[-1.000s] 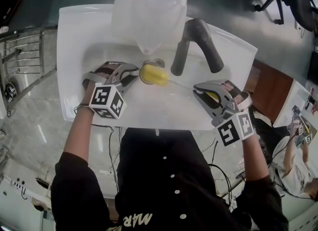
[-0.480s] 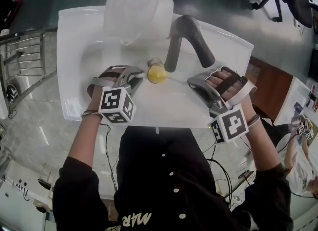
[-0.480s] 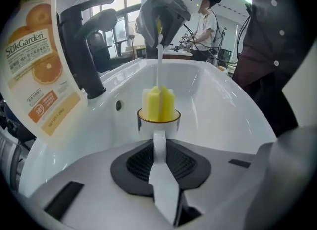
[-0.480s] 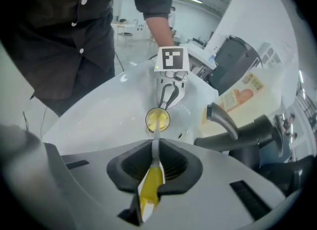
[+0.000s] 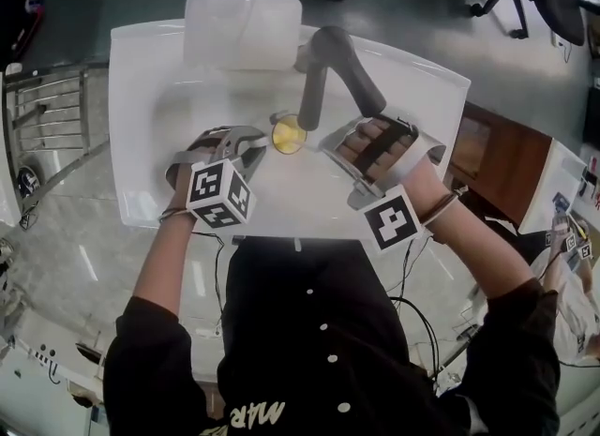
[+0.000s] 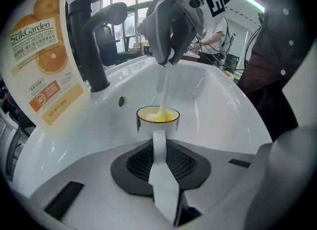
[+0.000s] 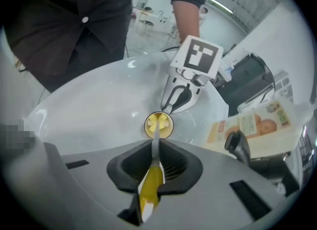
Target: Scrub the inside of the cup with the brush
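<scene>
Ctr frame: L gripper (image 5: 253,148) clamps cup (image 6: 147,125) handle, R gripper (image 5: 328,143) clamps brush (image 7: 150,187), head in cup; scrubbing apparently underway, unfinished.

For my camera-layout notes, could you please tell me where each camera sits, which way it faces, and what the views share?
Head view: on the person's head, facing steeply down into the sink; both forearms, left tongs, right tongs.
Left gripper view: on the left tongs, facing along them at the cup gripped by its handle; shirt at right.
Right gripper view: on the right tongs, facing down the brush into the cup; forearm above.
Shared: all show the cup; each gripper view shows the other tongs.
</scene>
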`<action>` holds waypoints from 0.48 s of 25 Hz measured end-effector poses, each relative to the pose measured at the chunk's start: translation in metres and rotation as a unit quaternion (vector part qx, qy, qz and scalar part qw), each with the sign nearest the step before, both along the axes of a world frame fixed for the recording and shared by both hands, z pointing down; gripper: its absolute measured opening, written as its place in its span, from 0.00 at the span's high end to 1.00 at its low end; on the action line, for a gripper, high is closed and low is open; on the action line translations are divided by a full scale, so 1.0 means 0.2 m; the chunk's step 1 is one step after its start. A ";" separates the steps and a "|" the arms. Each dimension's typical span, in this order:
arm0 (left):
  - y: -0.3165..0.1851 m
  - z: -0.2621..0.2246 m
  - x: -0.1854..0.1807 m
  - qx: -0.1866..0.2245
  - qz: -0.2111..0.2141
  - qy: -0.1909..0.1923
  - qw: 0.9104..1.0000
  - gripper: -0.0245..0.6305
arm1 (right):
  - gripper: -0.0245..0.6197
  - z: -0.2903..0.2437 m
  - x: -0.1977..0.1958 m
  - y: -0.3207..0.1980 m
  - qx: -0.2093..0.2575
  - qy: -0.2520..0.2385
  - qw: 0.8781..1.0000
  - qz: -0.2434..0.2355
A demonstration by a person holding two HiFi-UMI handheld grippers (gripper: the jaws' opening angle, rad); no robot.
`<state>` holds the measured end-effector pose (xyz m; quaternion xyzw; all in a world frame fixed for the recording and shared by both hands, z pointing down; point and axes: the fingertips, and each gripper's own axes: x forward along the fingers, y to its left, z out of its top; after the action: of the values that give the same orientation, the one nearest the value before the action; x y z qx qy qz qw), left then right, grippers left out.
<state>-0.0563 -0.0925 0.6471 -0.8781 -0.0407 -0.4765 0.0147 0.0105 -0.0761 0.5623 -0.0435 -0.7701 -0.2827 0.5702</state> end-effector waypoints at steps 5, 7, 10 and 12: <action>0.01 0.00 -0.01 0.013 -0.008 0.002 1.000 0.83 | 0.88 0.05 0.06 -0.02 -0.170 -0.086 0.948 0.256; 0.01 -0.01 -0.01 0.021 -0.009 0.002 1.000 0.83 | 0.88 0.06 0.08 -0.02 -0.265 -0.131 0.872 0.390; 0.02 0.00 -0.02 0.031 -0.011 0.002 0.999 0.83 | 0.88 0.09 0.11 0.00 -0.382 -0.192 0.722 0.543; 0.03 0.00 -0.02 0.039 -0.010 0.003 0.999 0.83 | 0.88 0.10 0.12 0.01 -0.444 -0.227 0.601 0.625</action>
<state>-0.0596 -0.0868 0.6478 -0.8785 -0.0138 -0.4755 0.0441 0.0351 -0.0733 0.5826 0.2662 -0.7449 0.5185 0.3248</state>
